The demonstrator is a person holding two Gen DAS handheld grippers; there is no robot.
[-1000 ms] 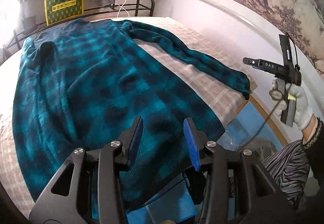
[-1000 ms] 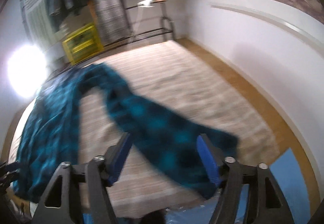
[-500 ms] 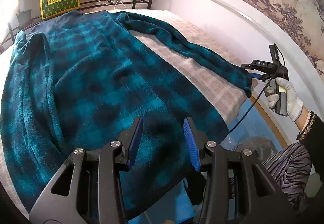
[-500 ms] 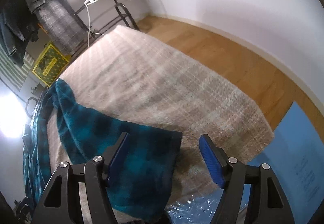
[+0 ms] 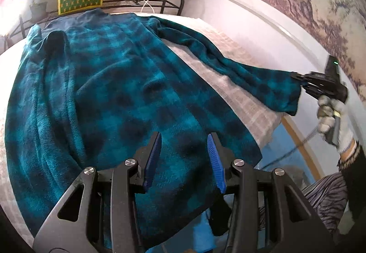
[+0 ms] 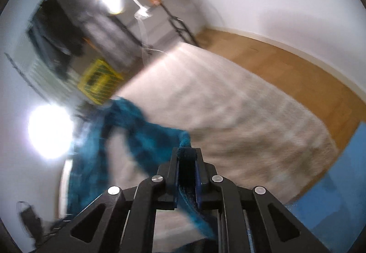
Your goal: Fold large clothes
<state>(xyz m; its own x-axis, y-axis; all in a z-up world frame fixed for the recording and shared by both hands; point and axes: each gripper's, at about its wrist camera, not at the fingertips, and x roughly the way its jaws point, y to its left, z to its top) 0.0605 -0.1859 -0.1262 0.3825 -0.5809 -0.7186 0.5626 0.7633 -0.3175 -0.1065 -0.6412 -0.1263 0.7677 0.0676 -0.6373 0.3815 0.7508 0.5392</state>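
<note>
Teal plaid robe (image 5: pixel 119 83) spread flat — right tool (image 6: pixel 186 157) just clamped its sleeve; left tool (image 5: pixel 183 152) open.

The jaws of the right gripper (image 6: pixel 186 155), wide apart half a second ago, have just been closed on the cuff of the teal plaid robe's (image 5: pixel 119 83) sleeve (image 5: pixel 258 83). The cuff, which had lain flat on the bed (image 5: pixel 228 83), is now lifted off it and drawn taut.
</note>
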